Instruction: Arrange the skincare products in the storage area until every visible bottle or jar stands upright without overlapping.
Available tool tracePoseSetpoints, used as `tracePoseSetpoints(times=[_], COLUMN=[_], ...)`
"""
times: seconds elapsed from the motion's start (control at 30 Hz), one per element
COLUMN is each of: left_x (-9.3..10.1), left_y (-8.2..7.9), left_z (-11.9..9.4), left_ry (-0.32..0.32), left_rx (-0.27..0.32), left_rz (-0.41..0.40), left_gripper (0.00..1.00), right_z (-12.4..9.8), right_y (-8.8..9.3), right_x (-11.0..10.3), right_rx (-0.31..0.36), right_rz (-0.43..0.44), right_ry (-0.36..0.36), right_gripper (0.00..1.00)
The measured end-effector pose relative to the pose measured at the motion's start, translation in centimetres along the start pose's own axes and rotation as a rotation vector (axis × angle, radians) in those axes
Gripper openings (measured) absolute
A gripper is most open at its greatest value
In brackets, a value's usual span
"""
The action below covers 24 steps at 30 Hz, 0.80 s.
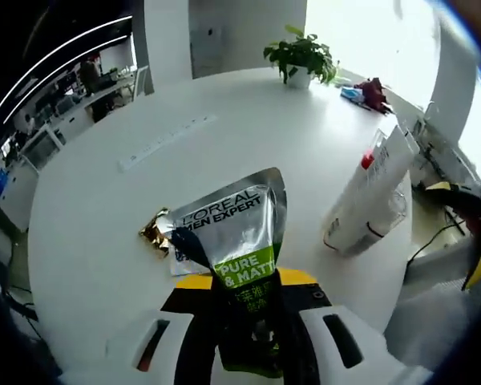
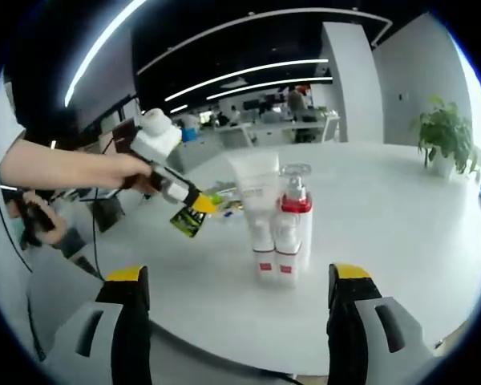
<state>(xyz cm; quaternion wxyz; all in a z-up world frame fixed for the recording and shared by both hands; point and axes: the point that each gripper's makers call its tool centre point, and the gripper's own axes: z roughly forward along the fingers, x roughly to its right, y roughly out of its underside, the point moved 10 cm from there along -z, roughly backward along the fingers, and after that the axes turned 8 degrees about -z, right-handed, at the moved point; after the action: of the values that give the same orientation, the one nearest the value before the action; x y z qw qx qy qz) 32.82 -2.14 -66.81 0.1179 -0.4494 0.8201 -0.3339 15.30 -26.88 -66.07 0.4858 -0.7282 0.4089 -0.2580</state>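
Observation:
My left gripper (image 1: 244, 298) is shut on a silver and green L'Oreal Men Expert tube (image 1: 239, 237), held above the round white table (image 1: 104, 241). A small gold-wrapped item (image 1: 154, 232) lies just left of the tube. To the right, a white tube (image 1: 378, 180) and a clear bottle (image 1: 385, 218) stand close together. In the right gripper view the same white tube (image 2: 256, 204) and the clear pump bottle with a red band (image 2: 295, 216) stand upright side by side. My right gripper (image 2: 239, 282) is open just in front of them, holding nothing. At the left of that view a hand holds the left gripper (image 2: 194, 202).
A potted plant (image 1: 301, 54) and a red item (image 1: 373, 92) sit at the far side of the table, and a white strip (image 1: 167, 142) lies at its middle left. The plant (image 2: 441, 136) is at the right in the right gripper view. Office desks stand beyond the table.

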Motion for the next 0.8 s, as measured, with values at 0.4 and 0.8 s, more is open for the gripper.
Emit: tracePoseSetpoints(times=[0.4,0.8], left_x=[3.2,6.5], left_y=[2.8,5.6], left_z=[-3.5,-6.8], left_ry=[0.0,0.005], left_rx=[0.042,0.085], left_rz=[0.012,-0.002], left_gripper=[0.22,0.22], right_z=[0.1,0.0], right_y=[-0.1,-0.3], right_x=[-0.7,-1.2], right_rx=[-0.007,0.009], right_rz=[-0.031,-0.012], right_ry=[-0.081,-0.165], right_gripper=[0.89,0.84])
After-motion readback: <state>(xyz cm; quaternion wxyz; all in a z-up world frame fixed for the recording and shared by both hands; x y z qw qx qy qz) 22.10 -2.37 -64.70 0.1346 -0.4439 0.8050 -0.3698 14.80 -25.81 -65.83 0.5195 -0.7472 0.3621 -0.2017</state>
